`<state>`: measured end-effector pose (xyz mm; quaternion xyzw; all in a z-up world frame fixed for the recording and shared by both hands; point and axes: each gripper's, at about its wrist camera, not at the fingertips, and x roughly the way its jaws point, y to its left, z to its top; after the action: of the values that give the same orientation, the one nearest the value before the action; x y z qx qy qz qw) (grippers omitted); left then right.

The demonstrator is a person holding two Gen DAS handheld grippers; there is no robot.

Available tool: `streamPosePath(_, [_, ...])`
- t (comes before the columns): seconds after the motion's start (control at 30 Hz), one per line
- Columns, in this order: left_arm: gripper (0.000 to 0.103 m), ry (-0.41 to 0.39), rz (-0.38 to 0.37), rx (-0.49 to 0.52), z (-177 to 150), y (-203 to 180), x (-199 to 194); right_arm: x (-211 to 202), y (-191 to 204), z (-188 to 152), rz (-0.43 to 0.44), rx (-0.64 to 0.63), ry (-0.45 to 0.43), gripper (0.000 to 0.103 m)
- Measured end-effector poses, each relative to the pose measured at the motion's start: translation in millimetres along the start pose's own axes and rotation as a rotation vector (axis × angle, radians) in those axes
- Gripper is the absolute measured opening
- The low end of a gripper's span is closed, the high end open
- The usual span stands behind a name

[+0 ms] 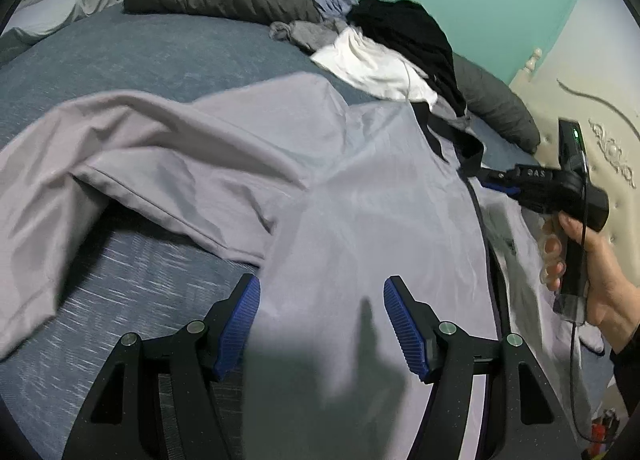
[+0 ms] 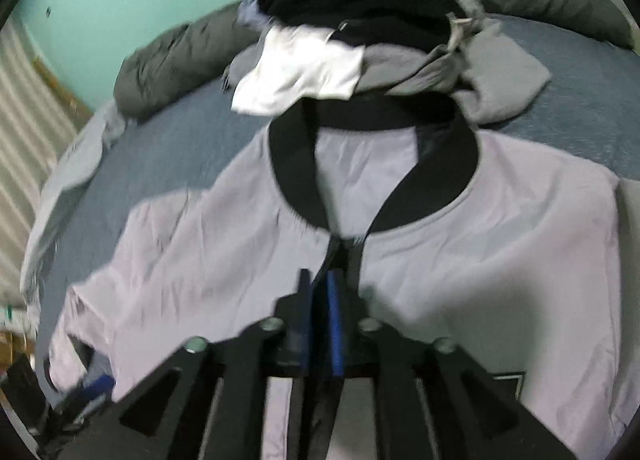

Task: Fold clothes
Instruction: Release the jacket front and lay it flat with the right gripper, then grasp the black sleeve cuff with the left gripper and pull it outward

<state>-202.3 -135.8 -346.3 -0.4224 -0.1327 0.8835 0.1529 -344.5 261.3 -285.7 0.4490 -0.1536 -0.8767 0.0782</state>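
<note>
Lilac jacket (image 2: 460,260) with black collar (image 2: 374,116): face up on blue bed (image 1: 140,56), one sleeve (image 1: 132,148) rumpled.
Left gripper (image 1: 322,320): jaws wide, above the body panel.
Right gripper (image 2: 320,324): jaws narrow at the zip; pinch uncertain.
Risk: slippery fabric dragging, nearby clothes pile (image 2: 352,28) snagging.
Hidden: hem, far sleeve; motion blur.

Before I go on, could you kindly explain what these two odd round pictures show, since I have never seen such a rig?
No robot here: a person holds a two-finger claw in each hand, each with a fisheye camera looking along its fingers. The left picture shows the left claw open above a pale jacket spread on the bed; at its right edge a hand holds the other tool. The right picture shows the right claw shut at the jacket's zip, just below the black collar. A pile of clothes lies beyond.
</note>
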Motion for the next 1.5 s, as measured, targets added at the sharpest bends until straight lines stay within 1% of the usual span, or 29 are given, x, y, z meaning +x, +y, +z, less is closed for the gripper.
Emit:
streamPosePath(0.07, [0.072,-0.022,0.024,-0.019,4.0,12.7,-8.2,-11.1,0.5,-8.8,0.01,0.0,-0.005,0.027])
streamPosePath(0.17, [0.072,-0.038,0.05,-0.056,7.4,31.1,-18.3,-26.8,2.0,-22.7,0.028,-0.004,-0.008,0.029])
streamPosePath(0.27, [0.072,-0.055,0.059,-0.09,9.0,48.3,-33.8,-42.5,3.5,-36.7,0.046,-0.008,-0.01,0.031])
streamPosePath(0.33, [0.072,-0.071,0.065,-0.126,9.4,60.8,-48.8,-53.0,4.5,-46.0,0.058,-0.01,-0.012,0.038])
streamPosePath(0.37, [0.072,-0.069,0.065,-0.141,9.8,67.2,-55.4,-58.3,5.0,-50.6,0.064,-0.011,-0.013,0.042])
streamPosePath(0.5, [0.075,-0.042,0.079,-0.199,11.2,99.5,-84.4,-79.2,7.1,-69.2,0.089,-0.016,-0.016,0.043])
streamPosePath(0.53, [0.075,-0.031,0.092,-0.217,11.2,111.2,-92.9,-85.9,7.2,-73.7,0.091,-0.024,-0.022,0.043])
streamPosePath(0.67, [0.075,0.003,0.171,-0.291,6.1,160.4,-129.7,-102.4,1.8,-89.4,0.134,0.021,-0.024,0.043])
streamPosePath(0.8, [0.075,0.003,0.243,-0.378,-4.1,209.1,-168.0,-116.0,6.5,-106.0,0.163,0.032,-0.03,0.043])
streamPosePath(0.9, [0.075,-0.003,0.321,-0.43,-14.3,241.9,-189.2,-124.0,11.9,-117.0,0.179,0.029,-0.028,0.044])
streamPosePath(1.0, [0.076,-0.013,0.372,-0.475,-24.4,266.6,-198.4,-131.6,15.5,-125.4,0.182,0.032,-0.029,0.045])
streamPosePath(1.03, [0.076,-0.017,0.388,-0.492,-28.0,275.3,-201.6,-134.1,16.7,-128.2,0.183,0.033,-0.029,0.047])
streamPosePath(1.07, [0.076,-0.015,0.397,-0.504,-31.3,282.0,-202.8,-136.7,17.3,-130.3,0.183,0.033,-0.031,0.051])
streamPosePath(1.13, [0.076,0.009,0.382,-0.5,-36.1,288.2,-198.5,-140.3,16.8,-132.2,0.177,0.031,-0.032,0.052])
streamPosePath(1.17, [0.076,0.016,0.388,-0.492,-38.2,289.6,-196.7,-142.1,16.5,-133.0,0.174,0.03,-0.032,0.052])
streamPosePath(1.2, [0.076,0.016,0.39,-0.488,-40.1,290.6,-195.7,-143.8,16.1,-133.9,0.17,0.029,-0.032,0.052])
streamPosePath(1.27, [0.075,0.005,0.361,-0.494,-43.8,292.4,-194.1,-147.3,15.4,-135.6,0.164,0.026,-0.033,0.053])
streamPosePath(1.3, [0.073,-0.002,0.348,-0.49,-44.5,291.7,-193.3,-149.1,15.1,-136.5,0.16,0.025,-0.033,0.053])
streamPosePath(1.33, [0.065,-0.01,0.341,-0.476,-44.0,289.2,-192.6,-149.8,15.1,-137.0,0.157,0.024,-0.032,0.053])
streamPosePath(1.4, [0.027,-0.013,0.335,-0.442,-42.2,283.7,-192.1,-150.6,15.2,-137.8,0.152,0.024,-0.03,0.053])
streamPosePath(1.43, [0.021,-0.019,0.328,-0.435,-41.6,281.9,-194.2,-151.0,15.3,-138.1,0.149,0.024,-0.029,0.053])
streamPosePath(1.47, [0.01,-0.025,0.32,-0.428,-41.0,280.1,-196.4,-151.5,15.3,-138.5,0.146,0.024,-0.028,0.053])
streamPosePath(1.5, [0.01,-0.031,0.314,-0.42,-40.1,278.1,-200.2,-151.7,15.9,-138.6,0.141,0.026,-0.029,0.053])
